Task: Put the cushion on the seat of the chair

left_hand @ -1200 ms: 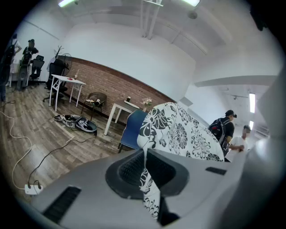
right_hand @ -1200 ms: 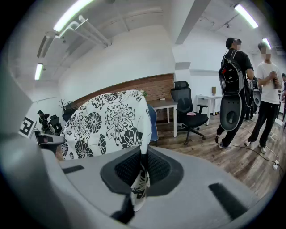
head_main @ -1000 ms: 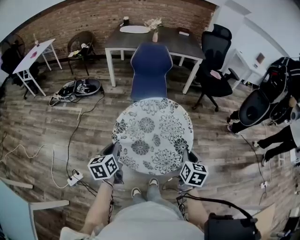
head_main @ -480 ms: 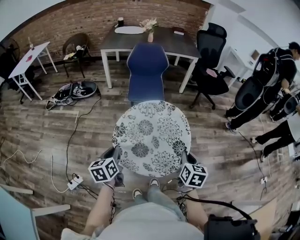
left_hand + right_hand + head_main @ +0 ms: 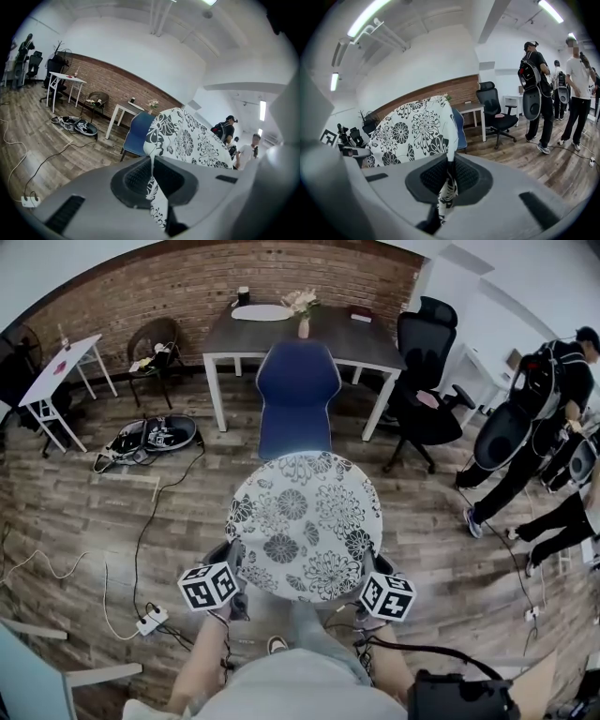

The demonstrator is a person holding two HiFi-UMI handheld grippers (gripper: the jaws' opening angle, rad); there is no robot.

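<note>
Currently the left gripper (image 5: 232, 566) and right gripper (image 5: 368, 568) each pinch a near edge of the cushion (image 5: 305, 521), carried flat between them above the floor. The blue chair (image 5: 298, 395) stands straight ahead beyond the cushion's far rim, about equally near both.

Open-plan office here: brick wall (image 5: 169, 287) at twelve o'clock, dark desk (image 5: 370, 338) before it, black swivel chair (image 5: 427, 334) at one, small white desk (image 5: 66, 354) at ten, plank floor (image 5: 84, 502), strip lights (image 5: 368, 16) overhead.
</note>
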